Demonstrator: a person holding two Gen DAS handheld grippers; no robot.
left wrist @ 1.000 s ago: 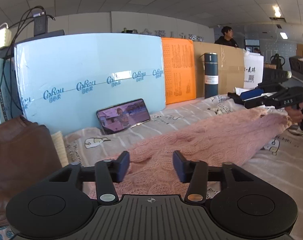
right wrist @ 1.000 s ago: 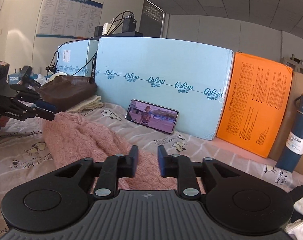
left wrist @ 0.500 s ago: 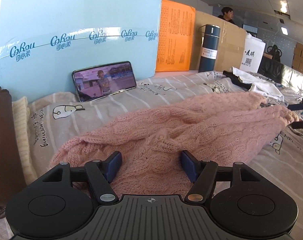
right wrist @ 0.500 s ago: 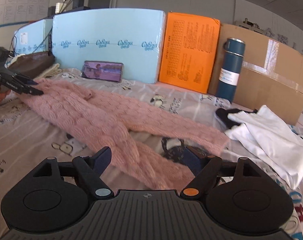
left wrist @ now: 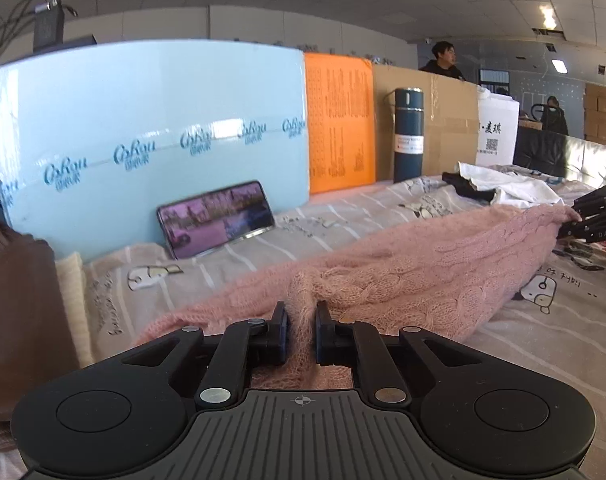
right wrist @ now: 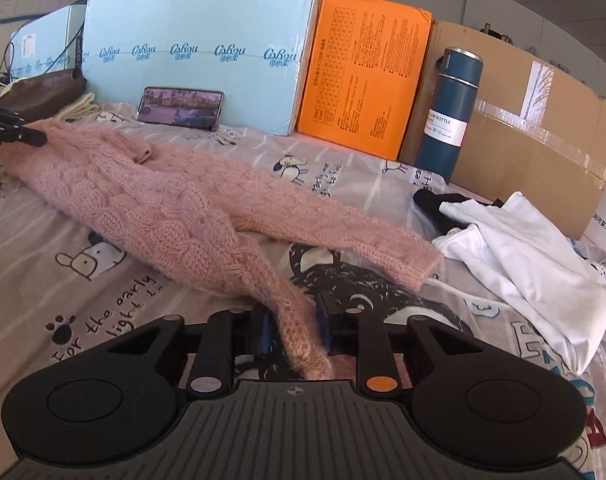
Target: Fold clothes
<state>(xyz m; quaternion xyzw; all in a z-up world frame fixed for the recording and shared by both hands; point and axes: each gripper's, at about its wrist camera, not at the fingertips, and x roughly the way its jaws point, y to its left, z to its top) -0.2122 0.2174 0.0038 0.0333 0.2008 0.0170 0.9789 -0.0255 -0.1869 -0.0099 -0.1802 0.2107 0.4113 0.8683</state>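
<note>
A pink knitted sweater (right wrist: 163,196) lies stretched across the printed bedsheet (right wrist: 83,292); it also shows in the left wrist view (left wrist: 423,268). My left gripper (left wrist: 301,320) is shut on a pinched fold at one end of the sweater. My right gripper (right wrist: 293,320) is shut on the other end of it. One sleeve (right wrist: 343,236) lies loose toward the white clothes. Each gripper shows in the other's view, the right one (left wrist: 583,220) at the far right, the left one (right wrist: 27,136) at the far left.
A phone (right wrist: 181,109) leans on a light blue foam box (right wrist: 199,48). An orange box (right wrist: 363,80), a blue bottle (right wrist: 449,114) and a cardboard box (right wrist: 523,136) line the back. White clothes (right wrist: 523,256) lie at the right. A brown bag (left wrist: 19,312) lies at the left.
Both grippers were open around the sweater half a second ago; both have now closed on its two ends. The sweater is pulled out longer between them.
</note>
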